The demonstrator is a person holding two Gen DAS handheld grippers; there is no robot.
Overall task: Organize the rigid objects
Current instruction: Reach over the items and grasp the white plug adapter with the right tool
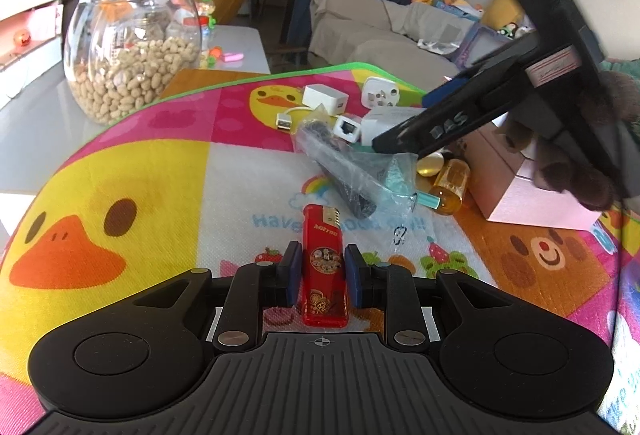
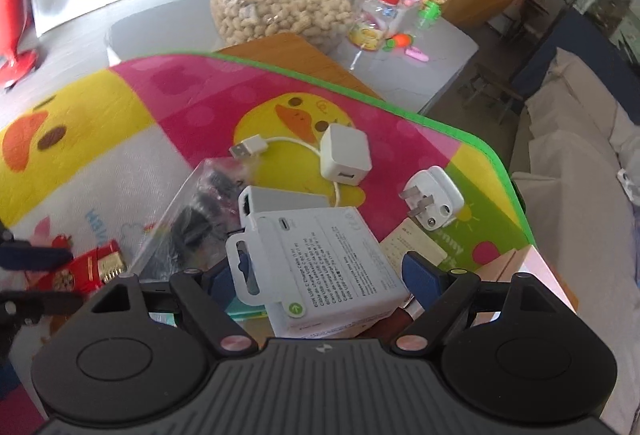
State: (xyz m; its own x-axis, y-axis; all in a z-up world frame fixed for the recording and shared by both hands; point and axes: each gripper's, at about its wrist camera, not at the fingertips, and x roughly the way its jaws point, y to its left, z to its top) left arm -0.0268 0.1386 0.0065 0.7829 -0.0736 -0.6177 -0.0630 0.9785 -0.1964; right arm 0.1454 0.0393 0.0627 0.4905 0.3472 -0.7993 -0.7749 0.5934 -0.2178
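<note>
In the left wrist view the left gripper (image 1: 320,271) sits low centre, its blue pads clenched on a red lighter (image 1: 323,267) that stands lengthwise between them over the cartoon mat (image 1: 120,171); beyond it, mid-frame, lies a clear bag (image 1: 352,171) with a dark thing inside, an amber bottle (image 1: 450,187) just right of it, and a pink box (image 1: 532,195) at the right edge; the right gripper (image 1: 396,143) reaches in from the upper right, its tip over the pile; a peanut jar (image 1: 132,51) stands at upper left, off the mat.

In the right wrist view the right gripper (image 2: 320,275) stands spread, jaws released; a white box (image 2: 332,267) lies between the pads, and whether the pads touch it I cannot tell; above it in the frame lie a white charger (image 2: 346,155) with its cable, and a white plug (image 2: 434,203) to the right; the lighter shows at lower left, and the jar at top centre.
</note>
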